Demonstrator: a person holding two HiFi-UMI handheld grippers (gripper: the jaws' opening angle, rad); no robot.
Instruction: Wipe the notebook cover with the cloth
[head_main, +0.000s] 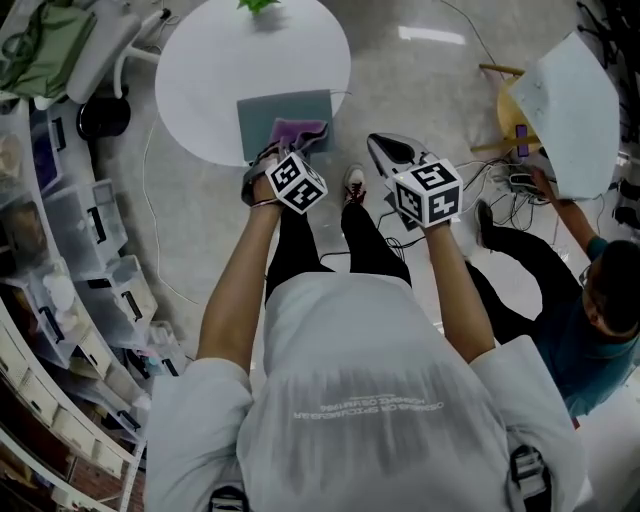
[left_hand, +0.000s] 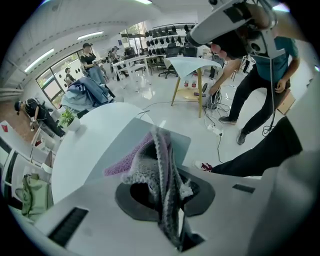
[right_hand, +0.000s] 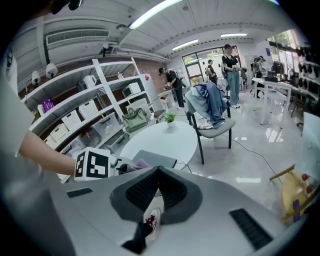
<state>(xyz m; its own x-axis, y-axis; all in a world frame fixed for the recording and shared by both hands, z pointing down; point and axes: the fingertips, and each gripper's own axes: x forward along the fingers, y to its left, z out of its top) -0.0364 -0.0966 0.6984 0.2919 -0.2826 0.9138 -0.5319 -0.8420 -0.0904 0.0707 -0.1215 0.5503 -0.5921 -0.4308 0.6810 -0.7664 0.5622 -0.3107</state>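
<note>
Far left you've got the storage shelves (head_main: 62, 262) with bins, and a green bag (head_main: 38, 48) up in the corner. Next over is the round white table (head_main: 200, 70) with a small green plant (head_main: 260, 5) at its far edge. The grey notebook (head_main: 283, 112) lies flat and closed on the table's near side, one edge right at the rim. The purple cloth (left_hand: 161, 167) is bunched up and pinched between the jaws of your left gripper (head_main: 278, 156), so that claw is clamped on the cloth. The cloth's free end drapes over the notebook's near edge. I can't tell if it's pressed down on the cover. Your right gripper (right_hand: 157, 172) is off the table, just right of the notebook and over the floor. Its jaws meet at the tips with nothing held. Through the slot behind them you see your white shoe (right_hand: 150, 217) with red marks. Far right, a person (head_main: 585, 320) in a teal top sits on the floor by a tangle of cables (head_main: 505, 180).
</note>
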